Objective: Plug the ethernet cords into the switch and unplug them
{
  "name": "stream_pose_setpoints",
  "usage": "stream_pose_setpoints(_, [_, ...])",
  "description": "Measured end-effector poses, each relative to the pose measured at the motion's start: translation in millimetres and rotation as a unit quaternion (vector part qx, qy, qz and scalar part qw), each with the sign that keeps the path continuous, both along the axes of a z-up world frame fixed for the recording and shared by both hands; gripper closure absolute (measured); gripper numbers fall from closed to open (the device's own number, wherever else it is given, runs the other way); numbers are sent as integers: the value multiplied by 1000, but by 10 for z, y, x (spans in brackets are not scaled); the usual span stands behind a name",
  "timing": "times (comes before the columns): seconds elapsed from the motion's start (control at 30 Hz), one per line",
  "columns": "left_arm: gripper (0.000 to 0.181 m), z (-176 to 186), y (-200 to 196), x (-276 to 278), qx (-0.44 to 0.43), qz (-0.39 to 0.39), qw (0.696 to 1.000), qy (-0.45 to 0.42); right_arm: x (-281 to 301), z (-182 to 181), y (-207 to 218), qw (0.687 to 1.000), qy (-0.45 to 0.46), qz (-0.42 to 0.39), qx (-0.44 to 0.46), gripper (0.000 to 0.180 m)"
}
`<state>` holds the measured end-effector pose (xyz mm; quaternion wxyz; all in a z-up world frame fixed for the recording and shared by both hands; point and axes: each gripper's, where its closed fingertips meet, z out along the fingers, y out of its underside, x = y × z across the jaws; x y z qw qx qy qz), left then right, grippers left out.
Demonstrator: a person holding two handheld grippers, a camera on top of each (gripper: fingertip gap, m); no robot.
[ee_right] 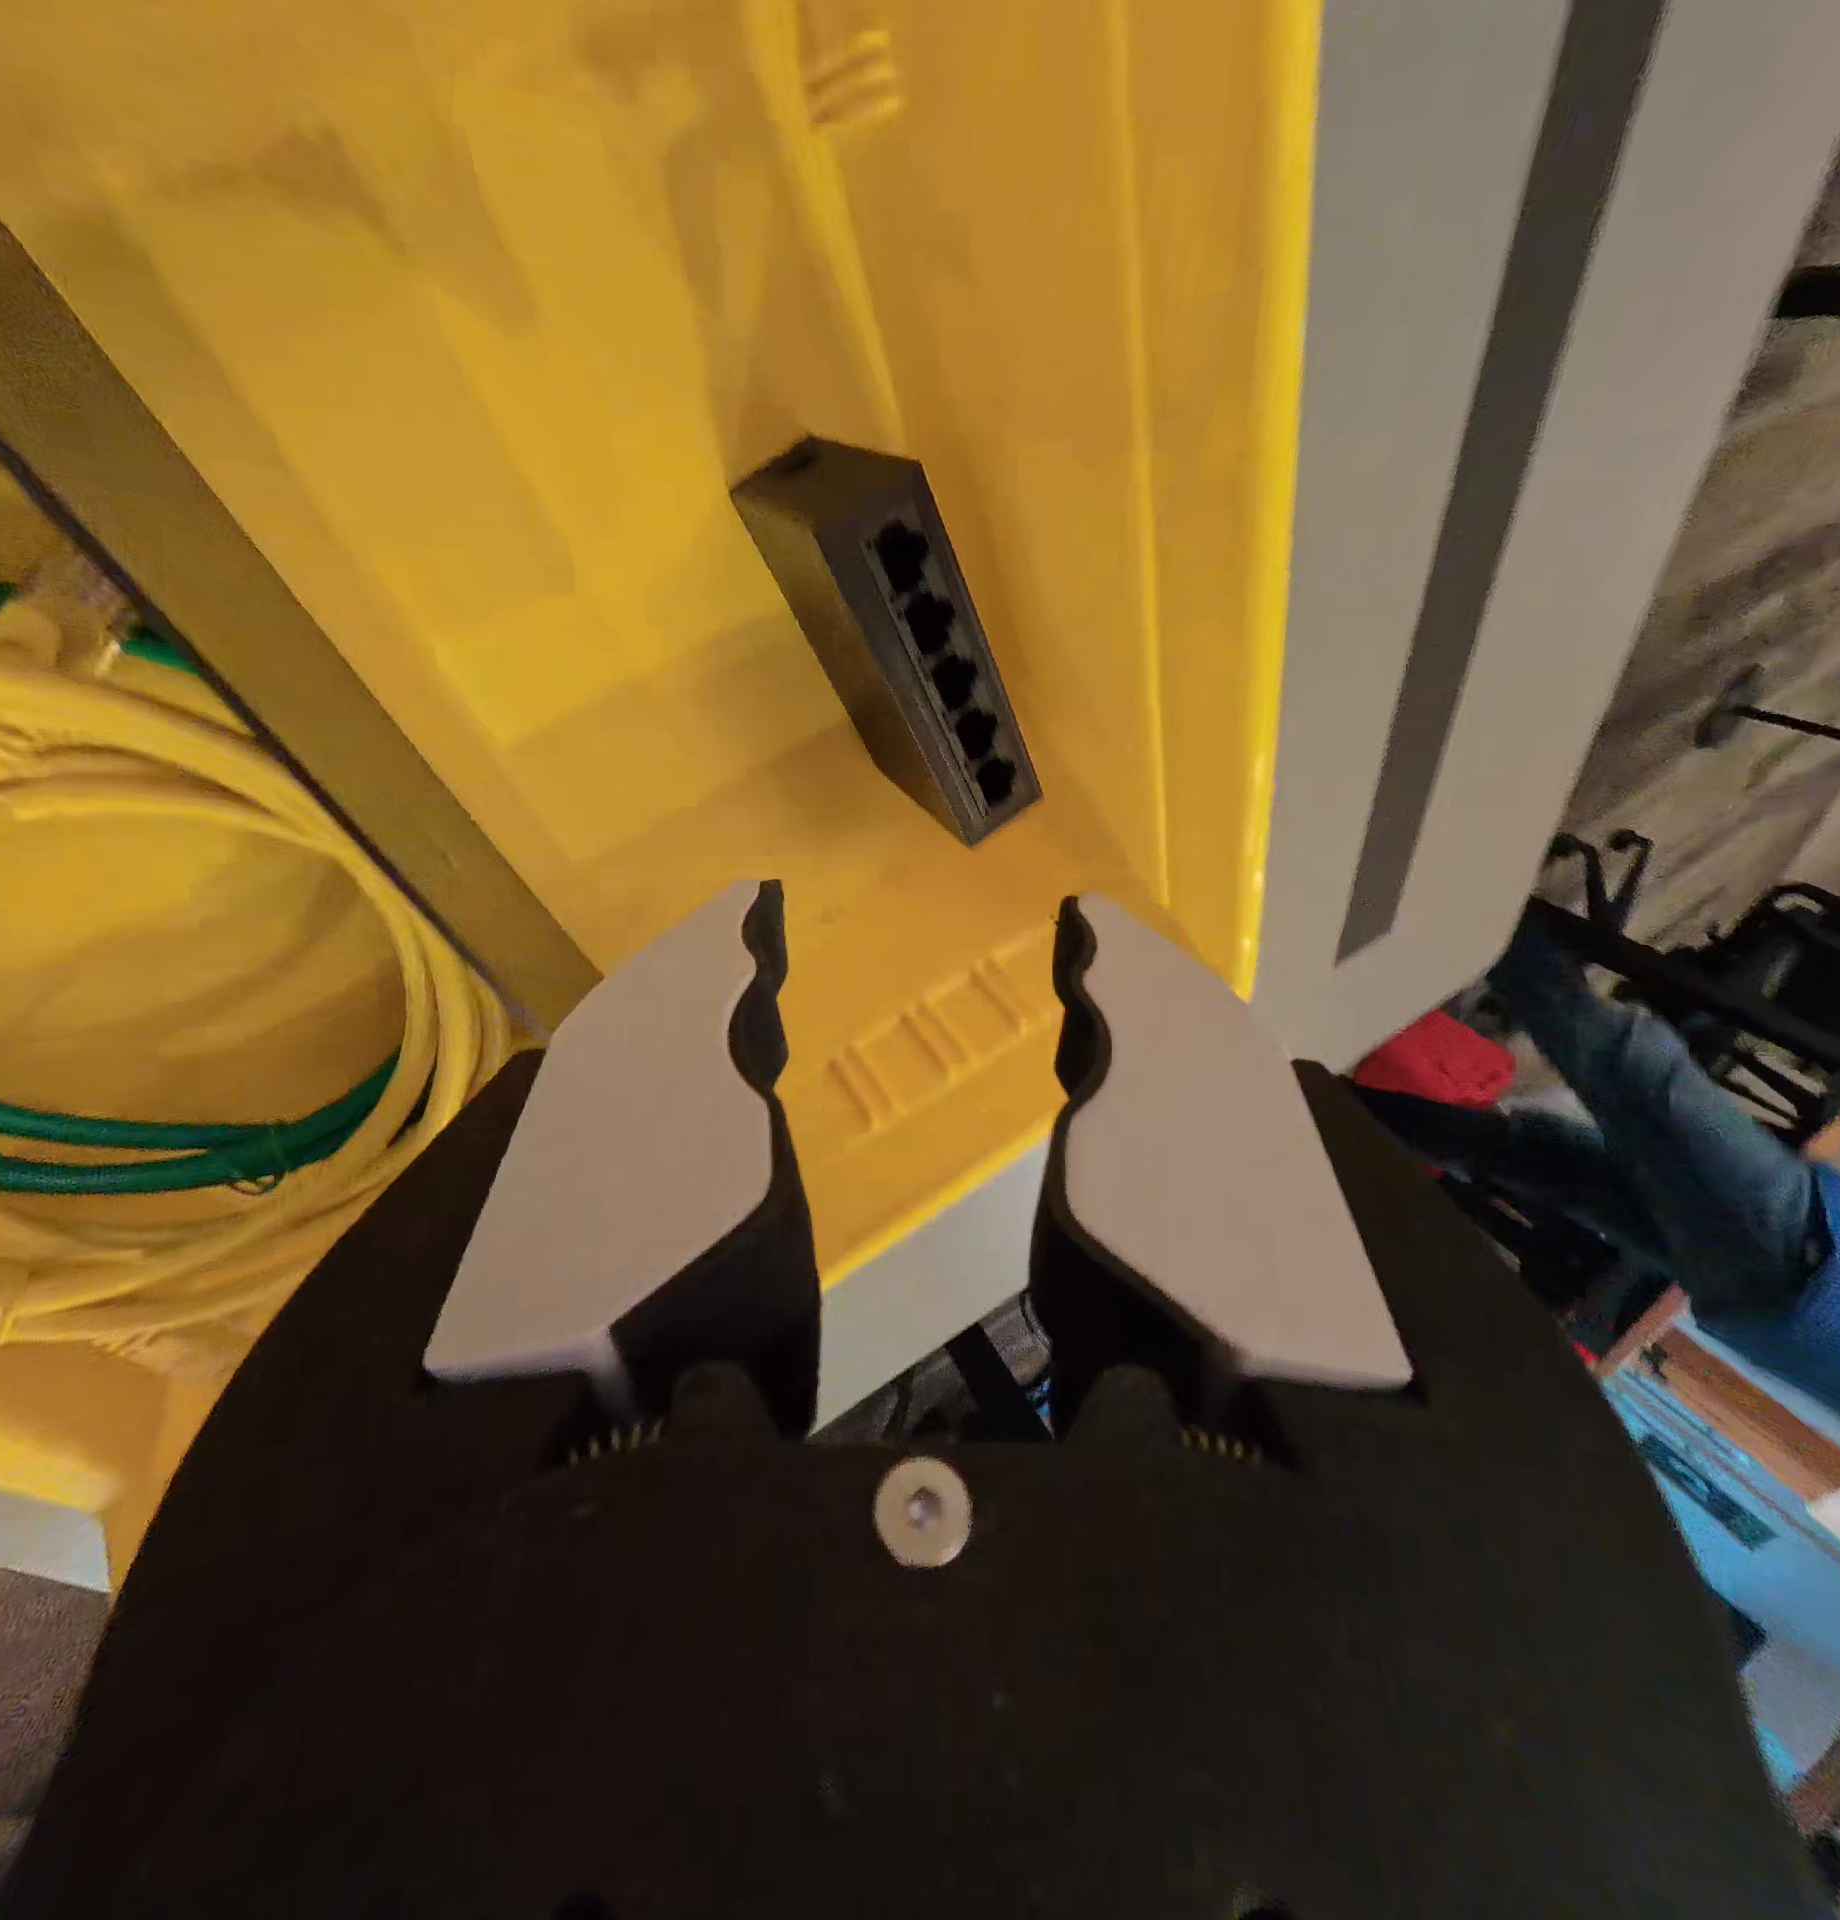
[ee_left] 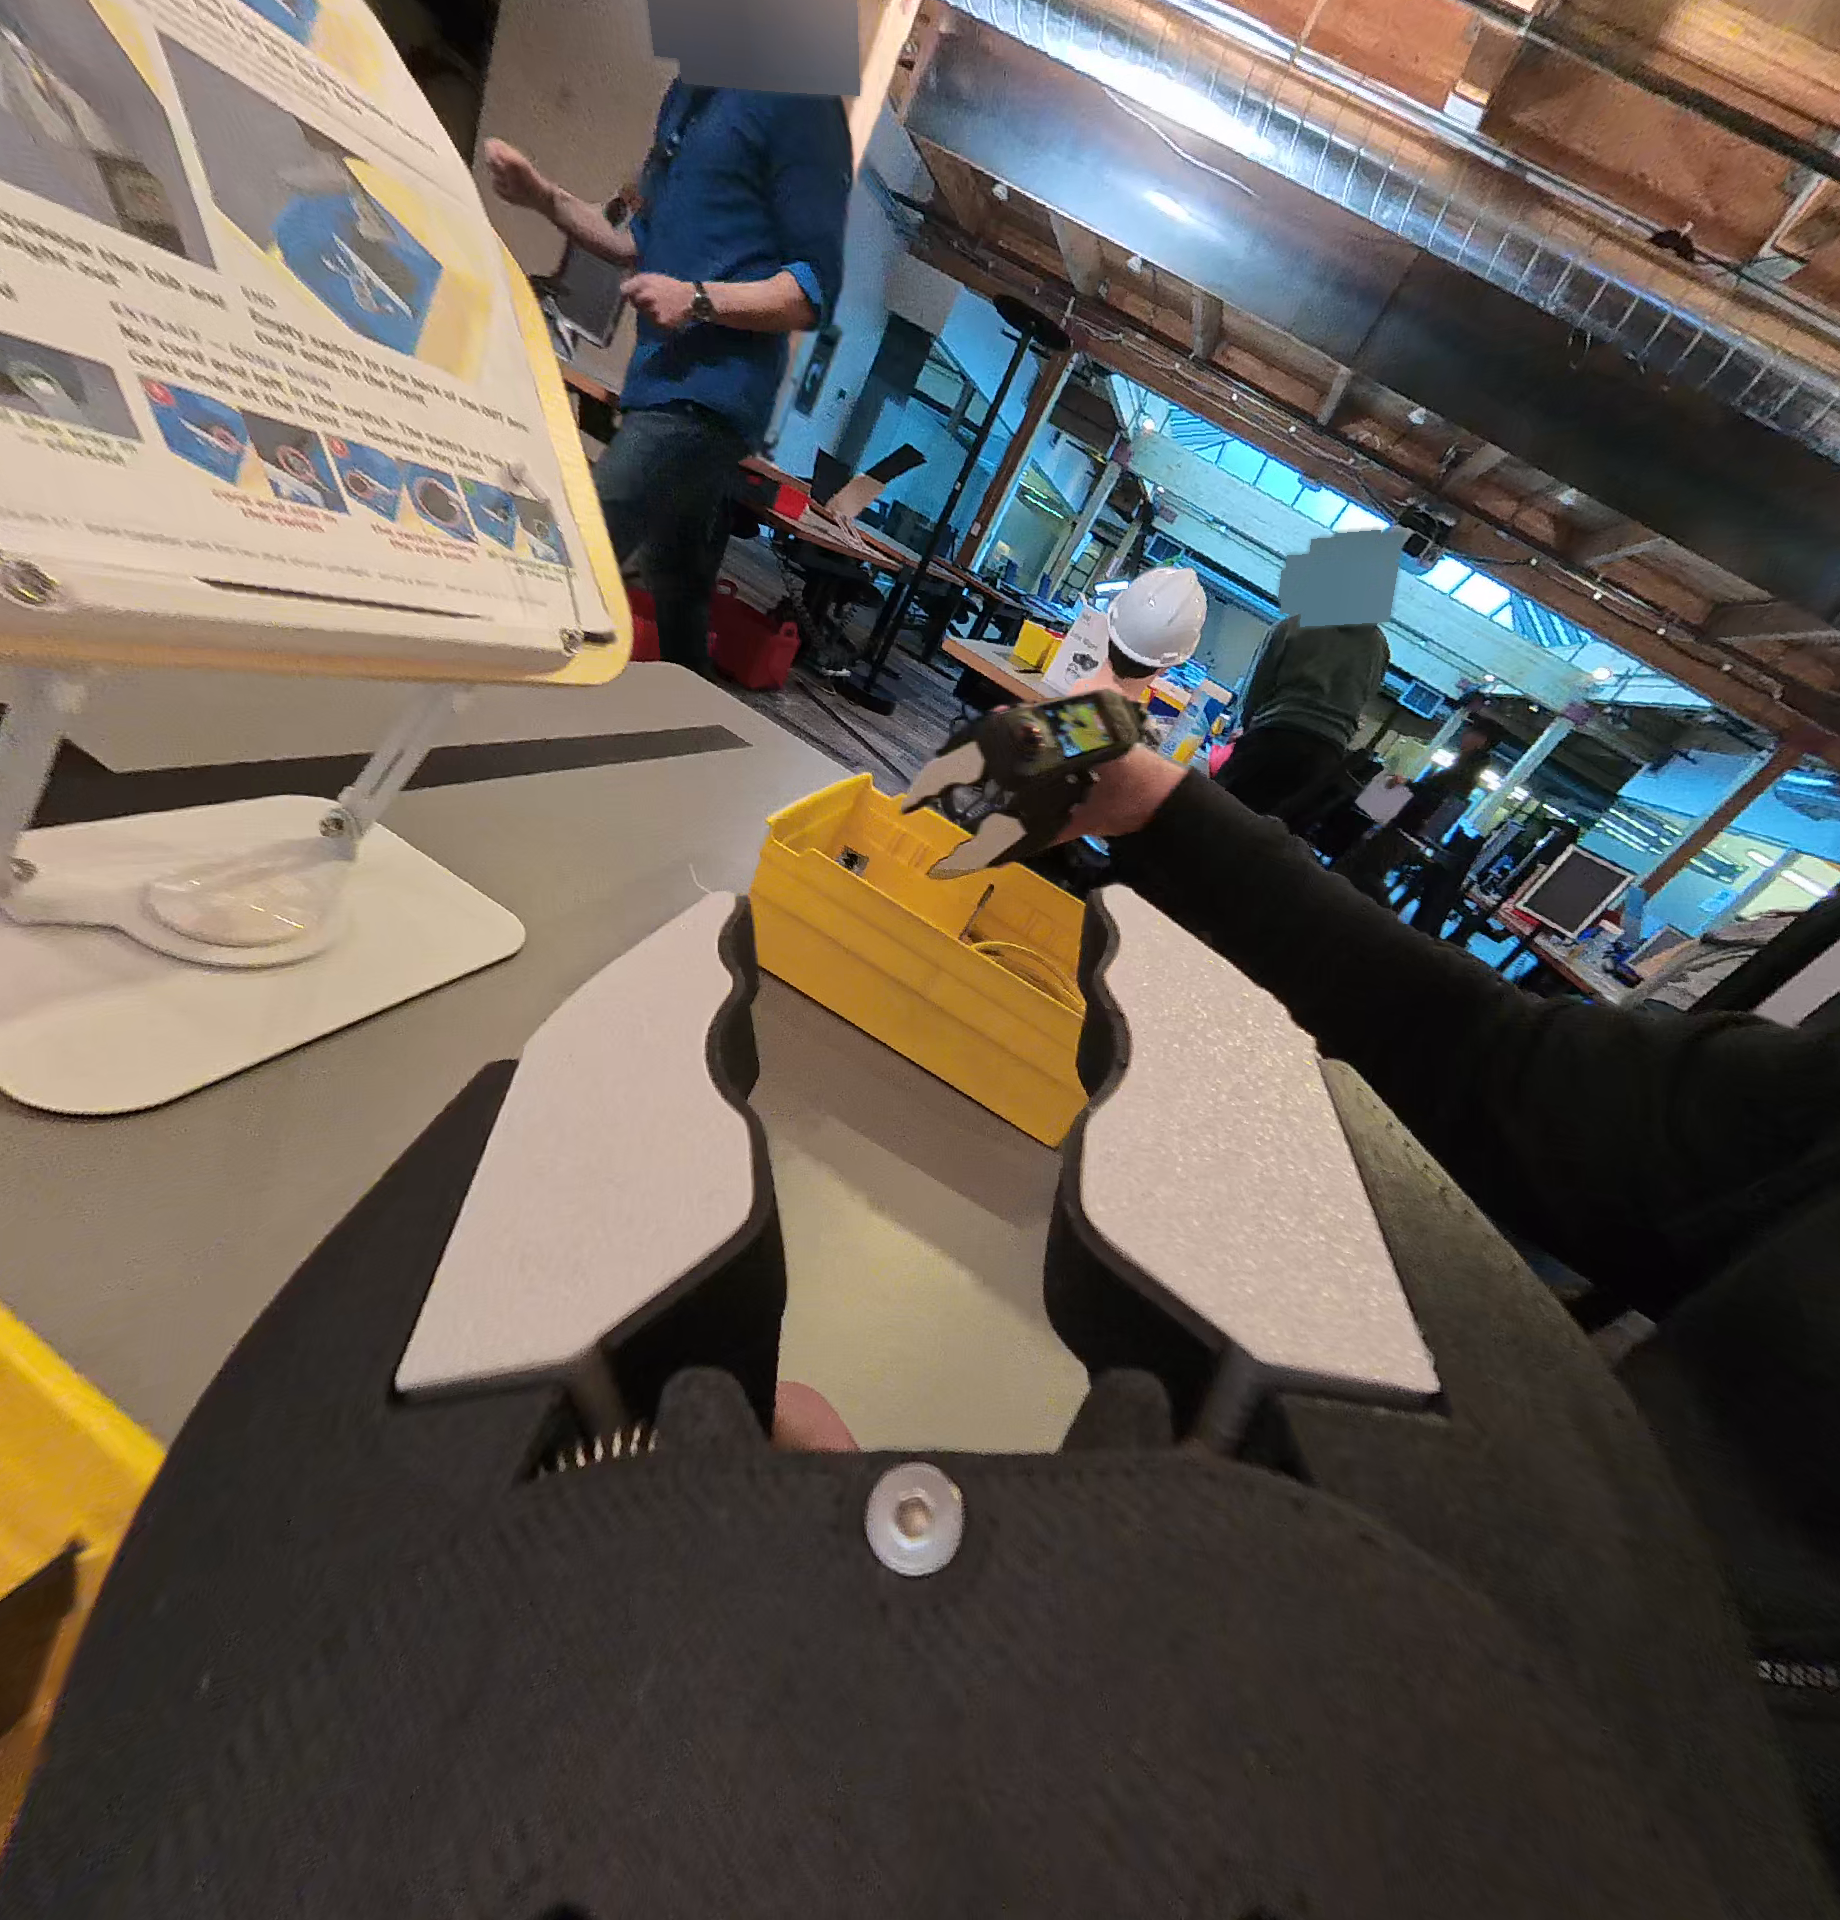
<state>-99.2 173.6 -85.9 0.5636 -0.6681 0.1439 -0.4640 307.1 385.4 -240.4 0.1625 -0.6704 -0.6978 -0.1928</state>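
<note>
A black switch (ee_right: 885, 634) with a row of several empty ports lies in a yellow bin (ee_right: 583, 416). Coiled yellow cords (ee_right: 303, 831) and a green cord (ee_right: 168, 1132) lie in the bin's left compartment, past a dark divider (ee_right: 272, 665). My right gripper (ee_right: 921, 904) is open and empty, hovering above the bin just short of the switch. In the left wrist view my left gripper (ee_left: 916, 914) is open and empty above the grey table (ee_left: 583, 852), short of the yellow bin (ee_left: 895, 966). The right gripper (ee_left: 973, 821) shows there over the bin, open.
A white stand (ee_left: 220, 935) holds an instruction sheet (ee_left: 251, 343) at the left of the table. Another yellow bin edge (ee_left: 33, 1455) is at the near left. Two people (ee_left: 729, 343) stand and work beyond the table among workbenches. Tip to tip, the grippers are about 50 centimeters apart. The black switch (ee_right: 885, 634) is closer to my right gripper, around 6 centimeters from its tips; the left tips are 50 centimeters off.
</note>
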Motion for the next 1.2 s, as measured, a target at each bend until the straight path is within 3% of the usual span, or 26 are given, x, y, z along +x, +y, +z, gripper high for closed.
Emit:
stream_pose_setpoints(0.1, [121, 35, 37, -150, 5, 20, 1000, 11, 123, 190, -23, 999, 18, -29, 33, 130])
stream_pose_setpoints(0.27, [115, -31, 99, -527, -5, 79, 990, 113, 469, 459, -108, 989, 60, -120, 57, 128])
stream_pose_setpoints(0.37, [109, -117, 141, -912, -27, 132, 972, 190, 717, 473, -288, 972, 104, -208, 17, 124])
stream_pose_setpoints(0.5, [107, -282, 96, -1510, -55, 192, 940, 277, 796, 398, -576, 942, 202, -264, -41, 124])
stream_pose_setpoints(0.63, [92, -709, -55, -2071, -157, 219, 908, 321, 1001, 152, -814, 925, 212, -306, -76, 123])
stream_pose_setpoints(0.7, [88, -965, -144, -2389, -196, 252, 874, 366, 1103, 34, -903, 916, 217, -326, -90, 123])
stream_pose_setpoints(0.83, [83, -1430, -321, -2719, -272, 261, 833, 405, 1136, -192, -1074, 895, 239, -348, -146, 134])
stream_pose_setpoints(0.93, [87, -1727, -397, -2857, -315, 257, 807, 429, 1118, -329, -1164, 887, 239, -355, -175, 142])
stream_pose_setpoints(1.0, [102, -1872, -406, -2963, -322, 262, 786, 459, 1115, -337, -1144, 882, 248, -364, -167, 147])
stream_pose_setpoints(1.17, [139, -2209, -417, -2908, -348, 213, 787, 463, 1118, -335, -1116, 861, 270, -399, -163, 159])
stream_pose_setpoints(1.2, [139, -2234, -414, -2884, -348, 203, 791, 461, 1125, -336, -1111, 860, 268, -403, -159, 160])
